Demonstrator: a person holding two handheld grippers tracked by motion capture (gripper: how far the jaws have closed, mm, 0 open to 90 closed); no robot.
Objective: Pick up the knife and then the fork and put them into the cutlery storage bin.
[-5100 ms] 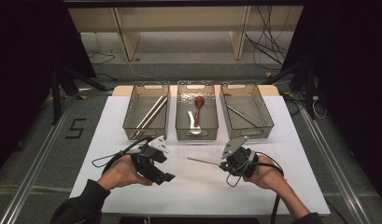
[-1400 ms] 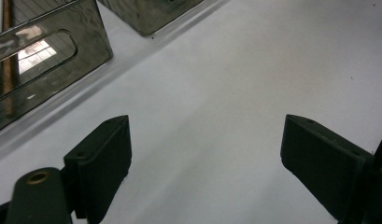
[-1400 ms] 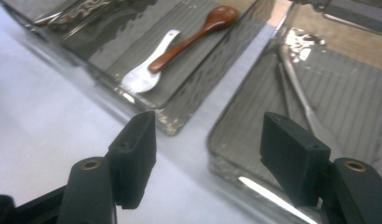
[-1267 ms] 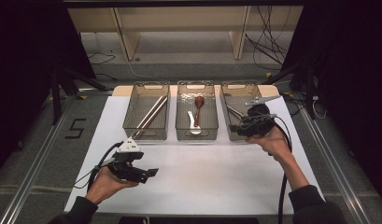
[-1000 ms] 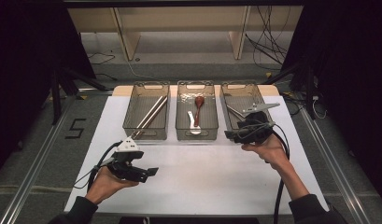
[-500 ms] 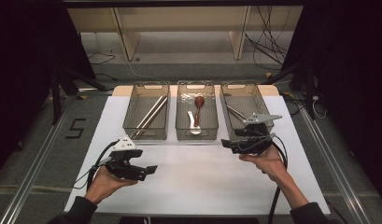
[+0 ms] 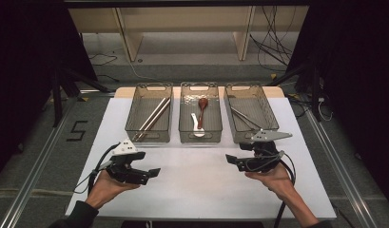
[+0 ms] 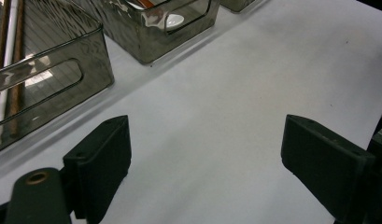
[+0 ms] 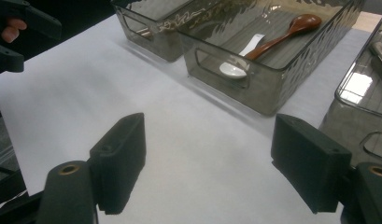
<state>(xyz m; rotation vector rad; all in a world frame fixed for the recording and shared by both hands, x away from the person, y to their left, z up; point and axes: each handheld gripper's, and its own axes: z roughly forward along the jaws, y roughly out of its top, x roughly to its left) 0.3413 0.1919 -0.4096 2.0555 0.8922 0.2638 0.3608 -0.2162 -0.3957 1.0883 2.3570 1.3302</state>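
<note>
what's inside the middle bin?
The middle bin holds a brown wooden spoon and a white spoon, lying on the bin floor and overlapping. The high view shows the whole floor; nothing else is in it. Whether anything lies under the spoons can't be told.

The floor [image 7: 35, 156] is grey, with a black number five [image 7: 78, 130] on it. A wooden shelf [image 7: 182, 23] stands behind, beside dark curtains [image 7: 354, 71].

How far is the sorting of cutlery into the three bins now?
Done: the left bin holds chopsticks, the middle bin two spoons, the right bin metal cutlery. In hand: nothing; the left gripper is open, and the right gripper has just been opening, with nothing between its jaws. Left: no loose cutlery lies on the white mat, so probably little.
</note>
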